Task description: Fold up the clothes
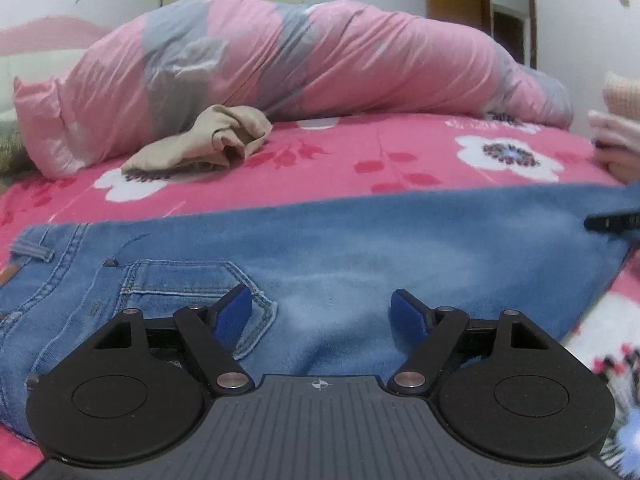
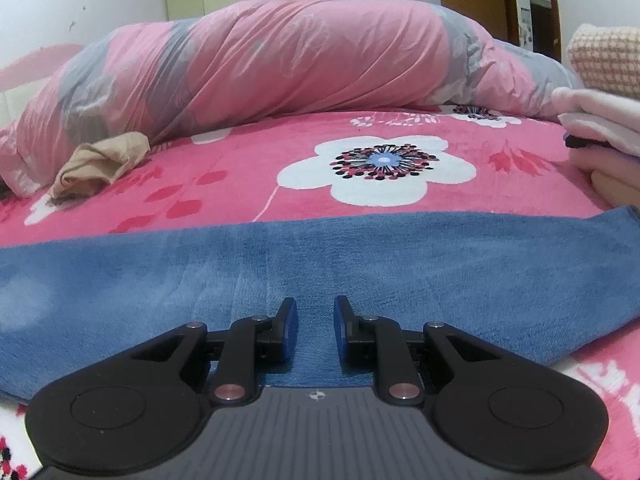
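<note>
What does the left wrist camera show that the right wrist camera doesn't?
Only the left wrist view shows the jeans' back pocket and belt loop, under wide-open jaws. Only the right wrist view shows the checked knit fabric at the right edge, with its own jaws nearly together. Both show the jeans, beige garment, pink duvet and floral blanket.

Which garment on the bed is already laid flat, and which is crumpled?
The blue jeans lie flat under both grippers; the beige garment sits crumpled against the rolled pink quilt.
</note>
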`<state>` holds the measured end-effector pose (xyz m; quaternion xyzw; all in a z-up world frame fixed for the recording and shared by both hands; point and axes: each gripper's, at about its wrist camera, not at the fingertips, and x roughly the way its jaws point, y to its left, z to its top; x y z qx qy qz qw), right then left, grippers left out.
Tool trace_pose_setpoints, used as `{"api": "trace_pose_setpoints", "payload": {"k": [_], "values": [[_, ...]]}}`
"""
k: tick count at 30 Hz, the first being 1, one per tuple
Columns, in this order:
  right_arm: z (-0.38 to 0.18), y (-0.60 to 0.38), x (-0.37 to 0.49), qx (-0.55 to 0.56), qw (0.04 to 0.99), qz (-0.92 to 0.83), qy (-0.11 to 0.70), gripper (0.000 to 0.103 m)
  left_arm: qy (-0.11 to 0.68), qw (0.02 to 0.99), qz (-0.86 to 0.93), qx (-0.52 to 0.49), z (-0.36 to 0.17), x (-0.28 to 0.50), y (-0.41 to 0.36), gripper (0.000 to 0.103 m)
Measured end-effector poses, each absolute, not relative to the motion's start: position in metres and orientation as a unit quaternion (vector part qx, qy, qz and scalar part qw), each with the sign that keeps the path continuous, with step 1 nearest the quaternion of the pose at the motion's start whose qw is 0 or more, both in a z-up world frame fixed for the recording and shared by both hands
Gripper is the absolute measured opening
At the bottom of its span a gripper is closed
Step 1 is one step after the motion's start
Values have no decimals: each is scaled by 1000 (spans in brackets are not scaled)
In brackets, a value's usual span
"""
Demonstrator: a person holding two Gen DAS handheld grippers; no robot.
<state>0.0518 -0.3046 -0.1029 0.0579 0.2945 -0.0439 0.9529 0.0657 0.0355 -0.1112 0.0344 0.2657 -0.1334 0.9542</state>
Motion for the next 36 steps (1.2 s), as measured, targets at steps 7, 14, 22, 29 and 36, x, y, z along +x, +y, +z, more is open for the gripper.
{"api": "trace_pose_setpoints", "payload": {"k": [7, 14, 22, 29, 36], "values": [[-46, -211, 26, -10, 967, 69, 246, 21, 270, 953, -106, -92, -84, 58, 102, 77], [-50, -84, 27, -58, 917, 292, 266, 21, 283, 957, -44, -51, -96, 66, 116, 76], [-62, -144, 11, -110, 924, 193, 312, 22, 284, 955, -63, -55, -93, 64, 124, 77], [-43, -112, -52, 6, 925, 279, 259, 22, 275, 950, -79, -123, -79, 38, 151, 77], [-68, -57, -46, 3, 908, 323, 267, 22, 255, 957, -104, -90, -74, 3, 151, 77]]}}
